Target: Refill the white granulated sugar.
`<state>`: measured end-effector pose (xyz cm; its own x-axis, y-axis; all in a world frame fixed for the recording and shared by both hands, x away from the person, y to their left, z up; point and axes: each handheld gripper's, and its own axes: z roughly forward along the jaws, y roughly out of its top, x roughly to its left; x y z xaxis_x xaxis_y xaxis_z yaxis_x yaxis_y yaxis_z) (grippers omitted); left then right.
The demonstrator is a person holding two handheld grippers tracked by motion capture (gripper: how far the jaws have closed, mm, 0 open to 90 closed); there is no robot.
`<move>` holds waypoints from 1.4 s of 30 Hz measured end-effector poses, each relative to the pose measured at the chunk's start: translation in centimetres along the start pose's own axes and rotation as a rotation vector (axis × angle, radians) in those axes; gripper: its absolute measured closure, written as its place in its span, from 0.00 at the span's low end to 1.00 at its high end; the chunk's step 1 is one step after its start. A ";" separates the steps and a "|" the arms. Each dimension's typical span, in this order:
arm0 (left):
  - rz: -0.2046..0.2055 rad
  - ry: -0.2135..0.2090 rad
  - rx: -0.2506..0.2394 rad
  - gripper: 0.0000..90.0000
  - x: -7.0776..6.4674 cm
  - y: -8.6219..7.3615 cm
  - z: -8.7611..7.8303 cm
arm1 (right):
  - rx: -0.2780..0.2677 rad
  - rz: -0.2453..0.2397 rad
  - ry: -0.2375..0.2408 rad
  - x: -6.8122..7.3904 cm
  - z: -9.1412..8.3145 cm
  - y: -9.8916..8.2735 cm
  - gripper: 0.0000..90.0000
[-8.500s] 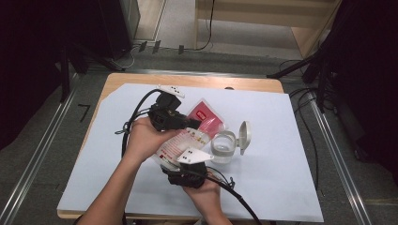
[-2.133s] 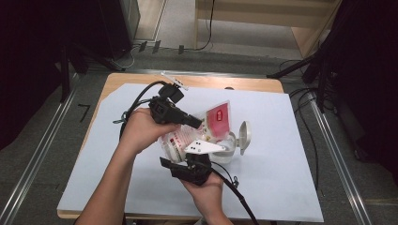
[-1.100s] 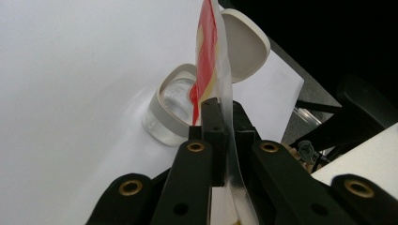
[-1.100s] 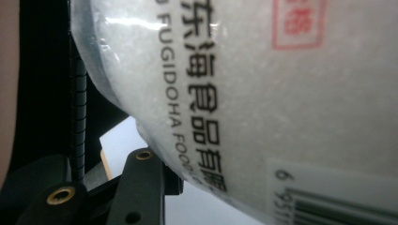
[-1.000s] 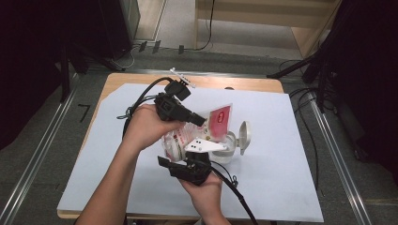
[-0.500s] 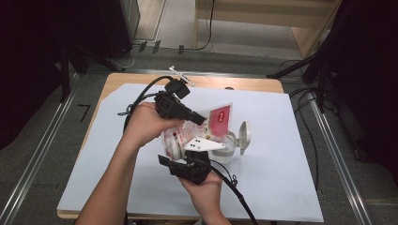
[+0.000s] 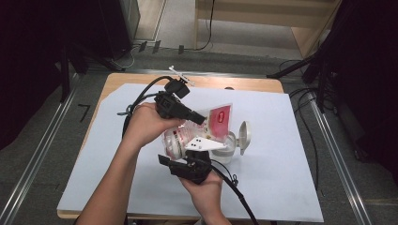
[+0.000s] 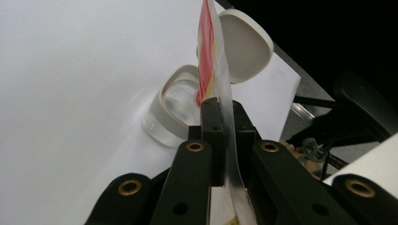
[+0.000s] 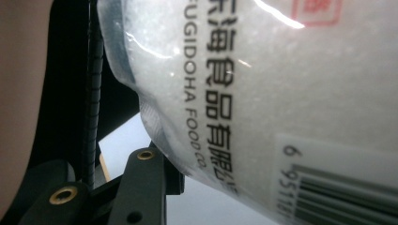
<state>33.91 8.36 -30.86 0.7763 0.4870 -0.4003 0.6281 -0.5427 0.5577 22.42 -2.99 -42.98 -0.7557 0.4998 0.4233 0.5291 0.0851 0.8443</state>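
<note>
Noted at mid-table, above the white sheet (image 7: 281, 178) covering the wooden table (image 7: 253, 84): a clear plastic bag (image 7: 187, 138) of white grains with a red-printed top, held off the surface between both tools. Left gripper (image 7: 199, 119), seen in the high view reaching in from the left, clamped tight on the flat upper edge of the bag; in the left gripper view, the thin film (image 8: 224, 117) pinched edge-on between the two black jaws, the red print rising above them. Right gripper (image 7: 185, 164), below and nearer the person, closed partway around the full lower body of the bag; in the right gripper view, the bulging bag (image 9: 281, 93) with printed lettering and a barcode lying across the jaws, one jaw visible pressed at its underside. Bag tilted, red top end pointing toward the far right, directly over a small clear jar (image 7: 227, 147) standing upright on the sheet. Jar lid (image 7: 244, 136) hinged open and standing up at the jar's right side. In the left gripper view, jar mouth (image 8: 180, 105) just beyond the jaws and the open lid (image 8: 246, 44) behind the bag edge. Cables trailing from both grippers across the sheet.
</note>
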 end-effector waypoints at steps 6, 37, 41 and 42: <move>-0.024 0.017 -0.015 0.98 -0.4 0.1 0.2 | -0.012 0.012 0.019 -0.2 -0.2 0.3 0.68; -0.010 0.013 -0.072 0.97 -0.9 0.2 0.4 | -0.014 -0.033 -0.006 0.3 -0.4 0.7 0.69; -0.005 0.015 -0.073 0.97 -1.0 0.2 0.4 | -0.015 -0.032 -0.004 0.3 -0.5 0.7 0.69; -0.005 0.012 -0.076 0.97 -1.0 0.2 0.4 | -0.018 -0.026 0.001 0.3 -0.4 0.8 0.69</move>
<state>33.31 7.52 -30.64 0.7722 0.4982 -0.3943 0.6256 -0.4873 0.6093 22.42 -3.16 -42.07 -0.7693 0.4970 0.4014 0.5022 0.0821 0.8608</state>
